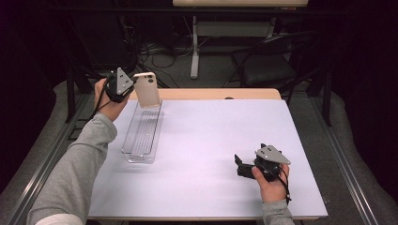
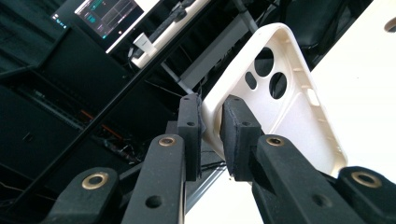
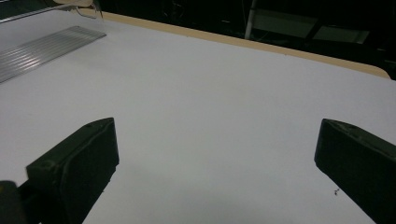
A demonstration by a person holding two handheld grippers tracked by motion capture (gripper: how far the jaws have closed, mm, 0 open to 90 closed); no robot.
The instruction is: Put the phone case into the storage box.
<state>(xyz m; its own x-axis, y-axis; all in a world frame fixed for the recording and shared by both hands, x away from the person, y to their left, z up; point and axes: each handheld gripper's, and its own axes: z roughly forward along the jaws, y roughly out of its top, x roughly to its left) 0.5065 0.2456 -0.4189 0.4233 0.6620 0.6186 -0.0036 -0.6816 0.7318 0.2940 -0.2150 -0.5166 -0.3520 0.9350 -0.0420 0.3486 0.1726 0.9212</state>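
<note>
Overhead, the left gripper (image 1: pixel 133 84) holds a cream phone case (image 1: pixel 147 89) above the far end of a clear tray (image 1: pixel 141 136).
Its own view gives what the high view cannot — both pads (image 2: pixel 236 133) pinching the case's edge (image 2: pixel 285 102), camera cut-outs facing the lens. The right gripper (image 1: pixel 240 165) rests on the white table (image 1: pixel 211 140) — its own view shows jaws wide apart with nothing between, the tray's ribbed floor (image 3: pixel 42 46) far left.

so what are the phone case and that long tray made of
Phone case: looks like matte cream soft plastic or silicone, with thin moulded walls and camera cut-outs. Tray: clear hard plastic, probably acrylic; the table shows through it and its ribbed floor glints.
</note>
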